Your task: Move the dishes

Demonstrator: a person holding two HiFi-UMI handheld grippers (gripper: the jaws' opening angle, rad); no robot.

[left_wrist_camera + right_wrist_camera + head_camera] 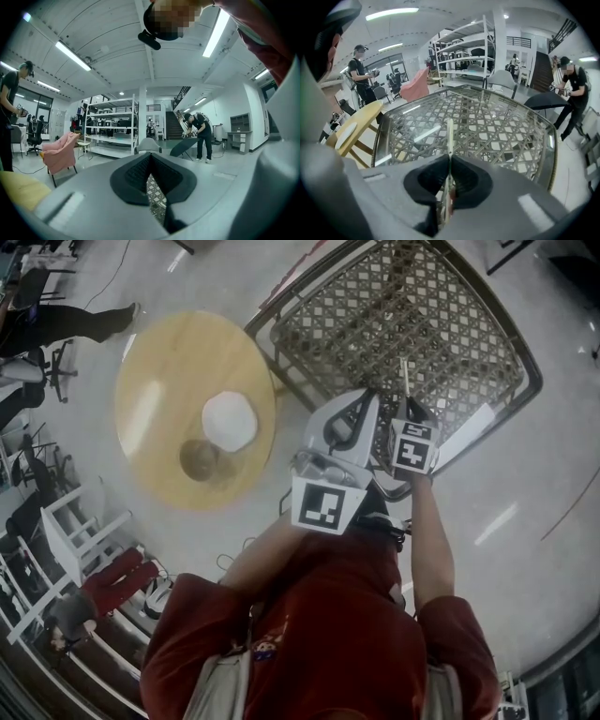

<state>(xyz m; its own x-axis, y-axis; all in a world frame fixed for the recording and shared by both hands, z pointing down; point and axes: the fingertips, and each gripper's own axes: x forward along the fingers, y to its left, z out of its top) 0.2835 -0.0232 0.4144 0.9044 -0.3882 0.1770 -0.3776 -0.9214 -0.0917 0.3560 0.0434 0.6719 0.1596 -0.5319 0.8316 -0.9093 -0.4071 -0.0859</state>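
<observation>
A white plate (pixel 229 421) and a brownish bowl (pixel 200 459) sit on the round wooden table (pixel 159 362). To their right stands a glass-topped lattice table (pixel 412 315). My right gripper (pixel 405 409) hangs over the lattice table's near edge, pointing steeply down, shut on a thin pale stick-like utensil (pixel 404 381). In the right gripper view the utensil (pixel 449 133) pokes out past the gripper (pixel 450 159) over the glass top (pixel 497 126); the plate (pixel 346 135) lies far left. My left gripper (pixel 364 401) is beside the right one, and in its own view it (pixel 150 157) is shut and empty.
A white shelf frame (pixel 75 531) stands on the floor at the lower left. The left gripper view shows a pink chair (pixel 61 152), tall storage shelves (pixel 112 126) and people standing about the room. A person (pixel 361 75) stands beyond the wooden table.
</observation>
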